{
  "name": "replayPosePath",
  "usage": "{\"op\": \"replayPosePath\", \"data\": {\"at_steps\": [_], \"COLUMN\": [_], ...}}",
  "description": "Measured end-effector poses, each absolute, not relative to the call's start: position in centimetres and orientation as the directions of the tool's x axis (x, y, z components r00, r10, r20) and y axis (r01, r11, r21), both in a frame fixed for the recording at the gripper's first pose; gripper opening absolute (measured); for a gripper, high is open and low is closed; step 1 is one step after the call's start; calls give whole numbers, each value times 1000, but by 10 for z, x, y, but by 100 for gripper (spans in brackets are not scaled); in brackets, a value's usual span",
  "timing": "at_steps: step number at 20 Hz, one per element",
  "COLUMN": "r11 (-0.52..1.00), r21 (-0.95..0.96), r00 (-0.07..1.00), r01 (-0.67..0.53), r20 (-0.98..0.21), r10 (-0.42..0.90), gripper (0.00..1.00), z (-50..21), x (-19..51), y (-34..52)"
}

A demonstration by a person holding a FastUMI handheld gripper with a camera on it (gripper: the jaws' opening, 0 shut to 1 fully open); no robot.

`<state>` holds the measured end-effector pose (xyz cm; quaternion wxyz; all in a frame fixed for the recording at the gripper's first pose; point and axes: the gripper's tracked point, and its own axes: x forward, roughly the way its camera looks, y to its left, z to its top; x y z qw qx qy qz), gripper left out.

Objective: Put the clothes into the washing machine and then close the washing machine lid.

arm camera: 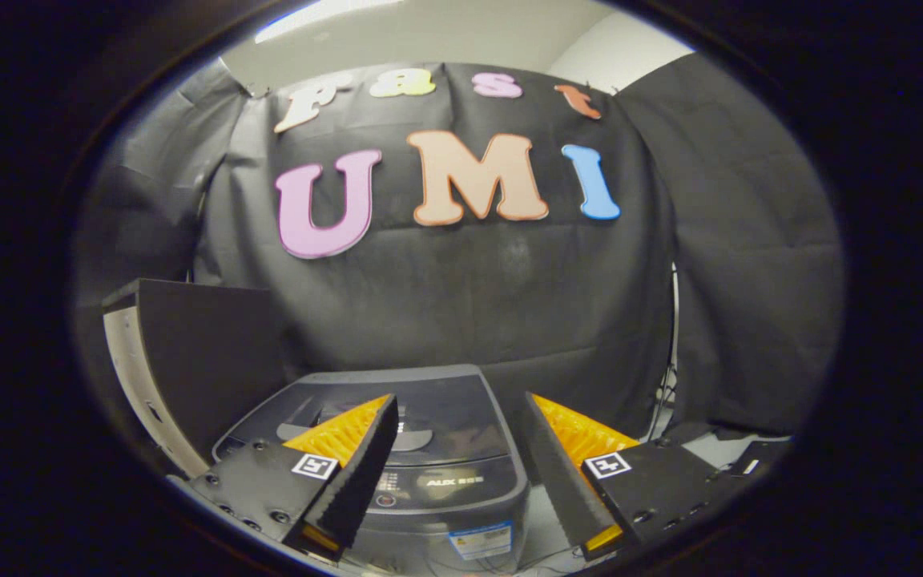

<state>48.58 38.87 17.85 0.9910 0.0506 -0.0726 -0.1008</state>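
Seemingly the job is finished or nearly so: in the gripper view the washing machine point(421, 449) sits just ahead of the fingers with its lid point(397, 401) lying flat and shut. No clothes are visible. The gripper point(460, 449) hangs open, holding nothing.

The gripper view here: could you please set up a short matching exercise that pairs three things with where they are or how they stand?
Things:
1. washing machine
2. gripper
3. dark panel

Places or states:
A. open, fingers apart and holding nothing
B. standing beside the machine, against the booth's cloth wall
C. just ahead of and below the fingers, its lid down

Pairs: 1-C, 2-A, 3-B
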Motion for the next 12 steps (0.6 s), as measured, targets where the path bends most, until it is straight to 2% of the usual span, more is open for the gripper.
{"op": "replayPosePath", "data": {"at_steps": [2, 6, 12], "r11": [976, 975, 981], "r21": [97, 135, 121], "r00": [965, 979, 988], "r01": [193, 179, 150], "r20": [163, 76, 16], "r10": [-207, -190, -153], "gripper": [96, 96, 97], "z": [178, 157, 129], "x": [485, 475, 450], "y": [389, 397, 409]}}
